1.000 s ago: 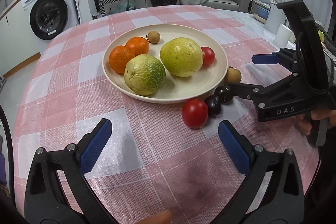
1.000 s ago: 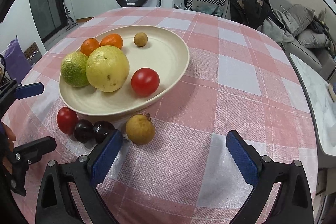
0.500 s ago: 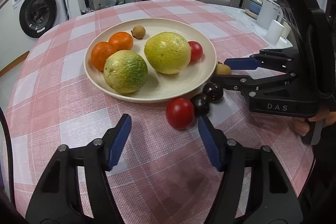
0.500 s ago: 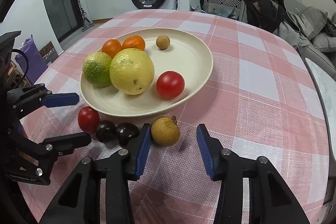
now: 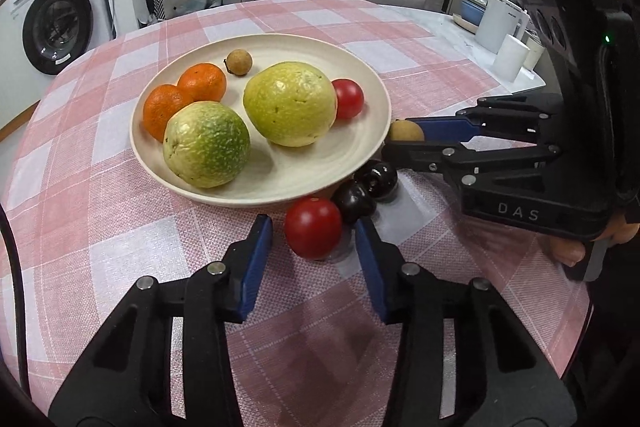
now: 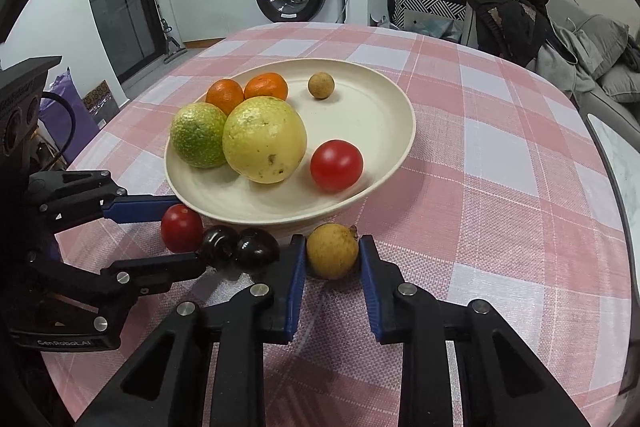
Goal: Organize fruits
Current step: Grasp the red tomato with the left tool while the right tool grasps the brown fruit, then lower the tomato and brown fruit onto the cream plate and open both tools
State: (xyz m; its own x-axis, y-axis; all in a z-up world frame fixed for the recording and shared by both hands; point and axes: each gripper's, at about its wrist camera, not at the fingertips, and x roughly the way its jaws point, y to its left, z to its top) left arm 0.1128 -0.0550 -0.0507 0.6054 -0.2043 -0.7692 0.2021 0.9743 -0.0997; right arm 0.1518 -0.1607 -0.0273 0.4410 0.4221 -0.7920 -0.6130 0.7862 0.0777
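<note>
Behind plate (image 5: 260, 195) rim, longan (image 5: 404, 131) half hidden

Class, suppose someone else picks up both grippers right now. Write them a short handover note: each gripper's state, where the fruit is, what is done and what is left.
Left gripper: jaws closing around the loose red tomato on the tablecloth; pads not yet pressing it.
Right gripper: shut on the tan longan, which sits on the cloth beside the plate.
On the plate: two oranges, a green guava, a yellow guava, one tomato, one small longan.
Off the plate: the two gripped fruits and two dark cherries at the rim.
Left: lift both fruits onto the plate, then the cherries.
</note>
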